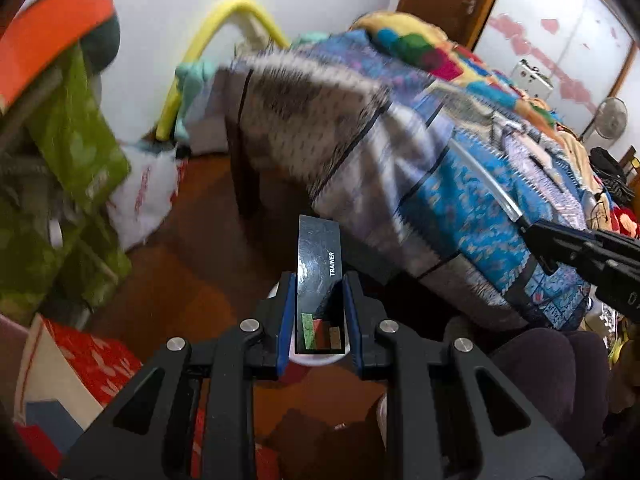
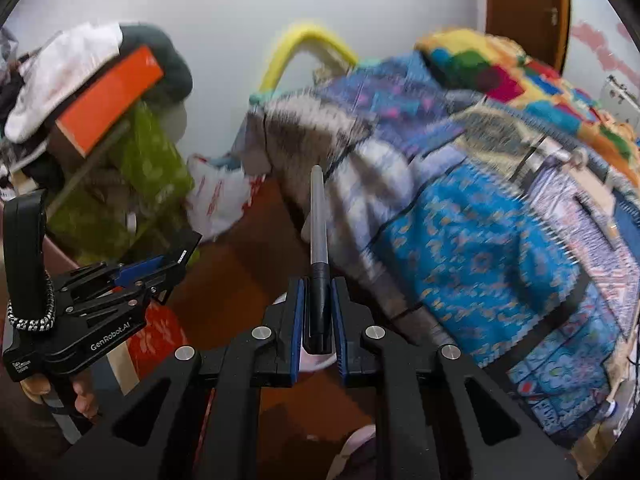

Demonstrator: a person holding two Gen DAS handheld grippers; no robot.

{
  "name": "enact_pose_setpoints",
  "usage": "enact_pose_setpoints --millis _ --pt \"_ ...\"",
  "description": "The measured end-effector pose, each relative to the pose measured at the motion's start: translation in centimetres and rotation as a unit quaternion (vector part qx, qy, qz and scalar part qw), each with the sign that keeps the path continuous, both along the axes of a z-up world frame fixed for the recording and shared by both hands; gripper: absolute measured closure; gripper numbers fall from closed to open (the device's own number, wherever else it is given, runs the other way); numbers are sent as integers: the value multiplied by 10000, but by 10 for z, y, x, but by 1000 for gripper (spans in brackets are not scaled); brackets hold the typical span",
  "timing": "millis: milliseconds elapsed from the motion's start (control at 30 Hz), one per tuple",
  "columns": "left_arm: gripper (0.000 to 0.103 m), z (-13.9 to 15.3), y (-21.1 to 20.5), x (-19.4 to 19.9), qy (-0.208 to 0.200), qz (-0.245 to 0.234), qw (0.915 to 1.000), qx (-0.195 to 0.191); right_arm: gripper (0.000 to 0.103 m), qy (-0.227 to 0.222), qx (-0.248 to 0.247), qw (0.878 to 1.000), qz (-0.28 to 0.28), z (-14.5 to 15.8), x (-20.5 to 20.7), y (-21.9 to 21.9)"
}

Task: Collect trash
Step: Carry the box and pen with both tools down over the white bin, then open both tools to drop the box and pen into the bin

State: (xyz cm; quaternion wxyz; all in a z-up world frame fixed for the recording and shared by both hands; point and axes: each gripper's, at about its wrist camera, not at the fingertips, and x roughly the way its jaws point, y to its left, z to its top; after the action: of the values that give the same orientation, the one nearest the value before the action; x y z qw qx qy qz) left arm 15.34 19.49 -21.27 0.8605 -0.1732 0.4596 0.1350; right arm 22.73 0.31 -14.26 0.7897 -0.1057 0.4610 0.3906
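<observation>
My left gripper point(image 1: 320, 292) is shut on a flat black card point(image 1: 318, 256) printed "TRAINER", held upright above the brown floor. It also shows at the left of the right wrist view point(image 2: 170, 266), with the card point(image 2: 185, 249) sticking out. My right gripper point(image 2: 318, 300) is shut on a grey pen with a black grip point(image 2: 319, 220), which points forward toward the bed. In the left wrist view the right gripper point(image 1: 532, 232) enters from the right with the pen point(image 1: 488, 178) over the blue blanket.
A bed with patterned blankets point(image 1: 460, 168) fills the right. A yellow rail point(image 1: 208, 28) stands by the white wall. A cluttered pile with a green bag point(image 1: 76, 136) and orange box point(image 1: 44, 36) is at left. A white plastic bag point(image 1: 148, 196) lies on the brown floor point(image 1: 192, 264).
</observation>
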Motion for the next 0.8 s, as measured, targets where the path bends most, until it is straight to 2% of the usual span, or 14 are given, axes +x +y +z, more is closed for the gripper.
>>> enact_pose_setpoints --millis 200,467,633,800 --pt "80 -45 9 4 445 144 9984 -312 90 500 -442 9975 243 -49 3 27" --pt "80 -96 17 11 994 246 9927 -635 90 1180 -984 9865 566 -110 10 58" --pt "80 -114 22 17 1212 315 9893 -753 90 1358 -1246 9792 854 -133 12 84" --pt "80 -120 26 27 1239 383 9882 -820 87 1711 -1221 9730 950 -144 25 101"
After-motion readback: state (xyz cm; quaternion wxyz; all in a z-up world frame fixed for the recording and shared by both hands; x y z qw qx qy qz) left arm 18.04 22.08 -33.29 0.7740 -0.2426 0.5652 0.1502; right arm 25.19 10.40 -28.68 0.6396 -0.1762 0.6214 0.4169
